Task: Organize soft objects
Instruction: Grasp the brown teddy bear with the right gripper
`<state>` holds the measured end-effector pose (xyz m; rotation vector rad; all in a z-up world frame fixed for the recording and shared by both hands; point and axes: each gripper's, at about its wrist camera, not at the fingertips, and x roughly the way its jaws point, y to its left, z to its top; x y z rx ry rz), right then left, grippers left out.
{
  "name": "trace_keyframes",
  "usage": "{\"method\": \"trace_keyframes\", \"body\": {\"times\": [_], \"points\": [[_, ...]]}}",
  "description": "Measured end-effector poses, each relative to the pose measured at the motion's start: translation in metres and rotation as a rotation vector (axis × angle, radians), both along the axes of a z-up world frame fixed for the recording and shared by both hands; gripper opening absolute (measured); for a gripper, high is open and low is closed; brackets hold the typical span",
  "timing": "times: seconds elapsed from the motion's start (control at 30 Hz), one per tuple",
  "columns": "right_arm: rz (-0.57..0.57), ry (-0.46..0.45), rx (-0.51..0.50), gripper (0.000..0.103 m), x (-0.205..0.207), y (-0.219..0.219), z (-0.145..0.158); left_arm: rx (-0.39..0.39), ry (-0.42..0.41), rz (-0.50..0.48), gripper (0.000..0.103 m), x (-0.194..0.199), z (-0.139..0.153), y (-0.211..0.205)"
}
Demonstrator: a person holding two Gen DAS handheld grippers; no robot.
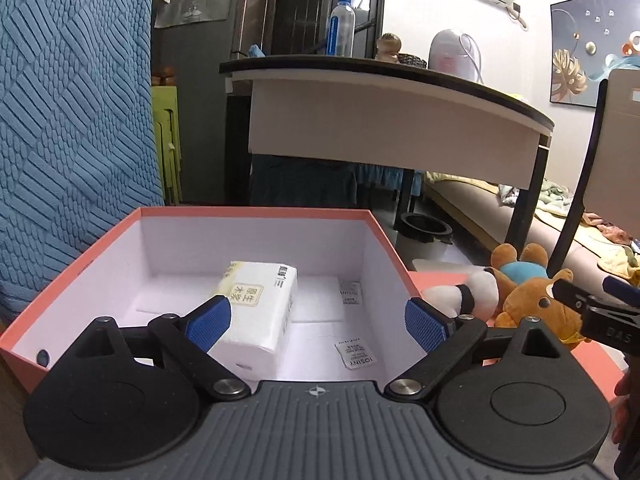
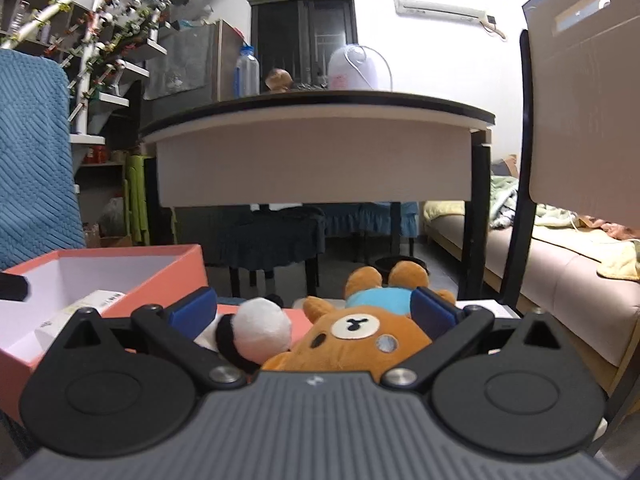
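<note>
Orange-pink cardboard box (image 1: 100, 248): white inside, lid off, holding a white plastic-wrapped tissue pack (image 1: 256, 312).
Left gripper (image 1: 318, 318): fingers spread wide over the box, gripping nothing.
Brown plush bear in a blue shirt (image 2: 360, 336): lying outside the box, just beside its right wall.
White-and-black plush toy (image 2: 256, 332): touching the bear's left side.
Right gripper (image 2: 314, 308): fingers apart, straddling both plush toys, not clamped.

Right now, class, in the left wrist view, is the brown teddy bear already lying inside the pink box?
No: the brown teddy bear lies outside the pink box, to its right, and only a tissue pack sits inside.
</note>
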<state>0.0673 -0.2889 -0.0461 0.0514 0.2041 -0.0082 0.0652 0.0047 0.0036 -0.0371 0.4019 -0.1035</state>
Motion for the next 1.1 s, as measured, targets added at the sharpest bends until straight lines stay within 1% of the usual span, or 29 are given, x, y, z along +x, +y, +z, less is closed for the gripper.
{"method": "trace_keyframes", "body": {"times": [0.07, 0.2, 0.3, 0.37, 0.4, 0.5, 0.63, 0.83, 0.87, 0.9, 0.93, 0.97, 1.0, 1.1], "points": [[-0.038, 0.027, -0.005, 0.103, 0.009, -0.004, -0.003, 0.005, -0.008, -0.004, 0.096, -0.001, 0.0, -0.001], [-0.099, 0.033, -0.021, 0.103, 0.024, -0.016, -0.008, 0.011, -0.009, -0.015, 0.096, -0.002, -0.001, -0.004], [-0.095, 0.052, -0.039, 0.103, 0.036, -0.025, -0.017, 0.012, 0.002, -0.031, 0.096, 0.001, -0.003, -0.008], [-0.09, 0.093, -0.042, 0.103, 0.045, -0.03, -0.025, 0.018, 0.002, -0.041, 0.096, 0.001, -0.004, -0.011], [-0.083, 0.113, -0.033, 0.103, 0.048, -0.032, -0.029, 0.022, 0.0, -0.045, 0.096, 0.0, -0.004, -0.012], [-0.031, 0.153, 0.048, 0.103, 0.054, -0.041, -0.037, 0.025, -0.006, -0.051, 0.096, -0.001, -0.004, -0.016], [-0.018, 0.158, 0.082, 0.103, 0.056, -0.042, -0.04, 0.021, -0.008, -0.06, 0.096, -0.004, -0.004, -0.017], [0.031, 0.21, 0.224, 0.103, 0.066, -0.05, -0.047, 0.031, -0.003, -0.058, 0.096, -0.005, -0.006, -0.016], [0.04, 0.216, 0.243, 0.1, 0.066, -0.052, -0.047, 0.027, -0.002, -0.055, 0.096, -0.005, -0.006, -0.015], [0.053, 0.216, 0.253, 0.088, 0.067, -0.052, -0.046, 0.024, -0.002, -0.052, 0.096, -0.004, -0.005, -0.014], [0.066, 0.212, 0.253, 0.08, 0.067, -0.051, -0.045, 0.021, -0.004, -0.05, 0.096, -0.004, -0.005, -0.012], [0.063, 0.205, 0.241, 0.075, 0.066, -0.049, -0.042, 0.019, -0.007, -0.047, 0.096, -0.004, -0.004, -0.011], [0.054, 0.195, 0.23, 0.072, 0.065, -0.046, -0.038, 0.019, -0.009, -0.044, 0.096, -0.005, -0.004, -0.011], [0.033, 0.175, 0.227, 0.069, 0.062, -0.046, -0.03, 0.024, -0.012, -0.032, 0.096, -0.004, -0.003, -0.008]]}}
